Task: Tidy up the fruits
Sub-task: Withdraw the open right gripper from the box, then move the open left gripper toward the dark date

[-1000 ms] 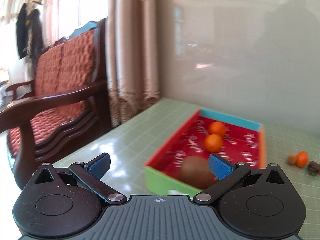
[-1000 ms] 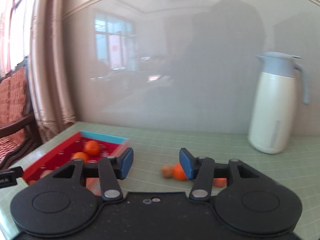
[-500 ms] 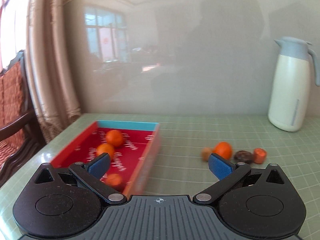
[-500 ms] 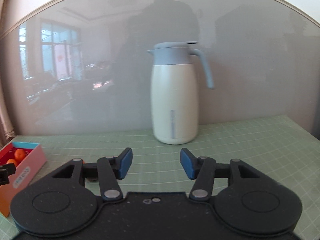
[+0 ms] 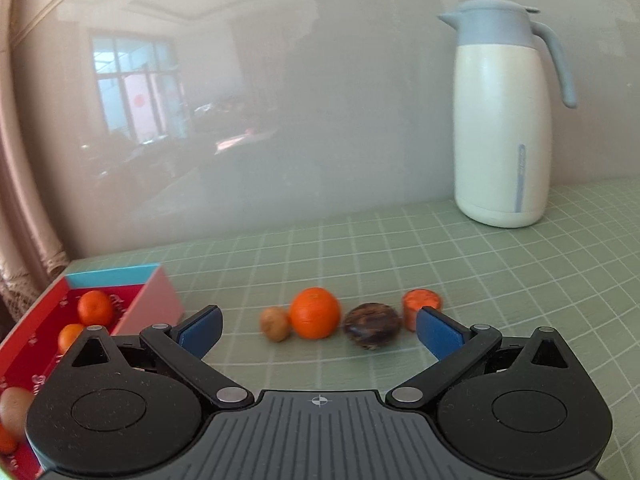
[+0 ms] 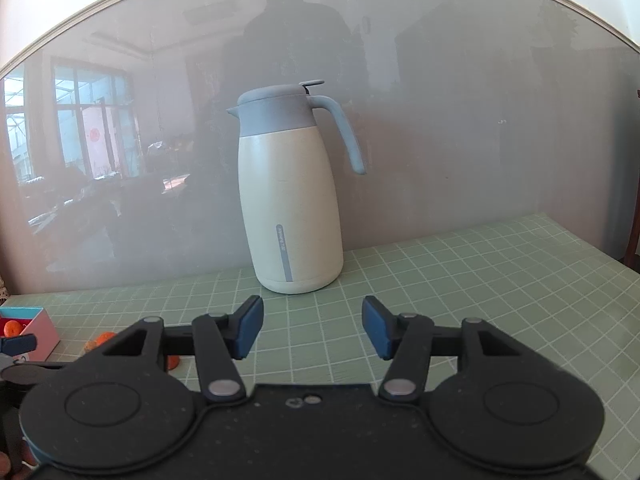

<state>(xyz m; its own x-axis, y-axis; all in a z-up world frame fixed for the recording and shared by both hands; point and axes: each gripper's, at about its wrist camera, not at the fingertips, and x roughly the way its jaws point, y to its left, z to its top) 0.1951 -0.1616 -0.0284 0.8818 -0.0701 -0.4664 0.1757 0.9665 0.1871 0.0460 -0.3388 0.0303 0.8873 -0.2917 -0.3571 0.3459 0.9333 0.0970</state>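
Four small fruits lie in a row on the green grid mat [image 5: 400, 248], just beyond the left gripper [image 5: 318, 330]: from left to right a small brown fruit [image 5: 274, 324], a tangerine [image 5: 315, 312], a dark round fruit [image 5: 373, 325] and a short orange piece [image 5: 423, 303]. The first three sit close together, nearly touching; the orange piece is just beside the dark fruit. At the near left stands the red box [image 5: 152, 300] with a blue far wall and pink right wall. Inside it, four fruits show: two small tangerines at the far end, one brownish fruit [image 5: 14, 404] nearer, and one orange sliver at the picture's edge. The left gripper's jaws stand wide apart, holding nothing. The right gripper [image 6: 312, 330] is likewise spread and empty, hovering over bare mat farther right. One white jug [image 6: 290, 208] with a grey-blue lid stands at the far side against the glossy wall.
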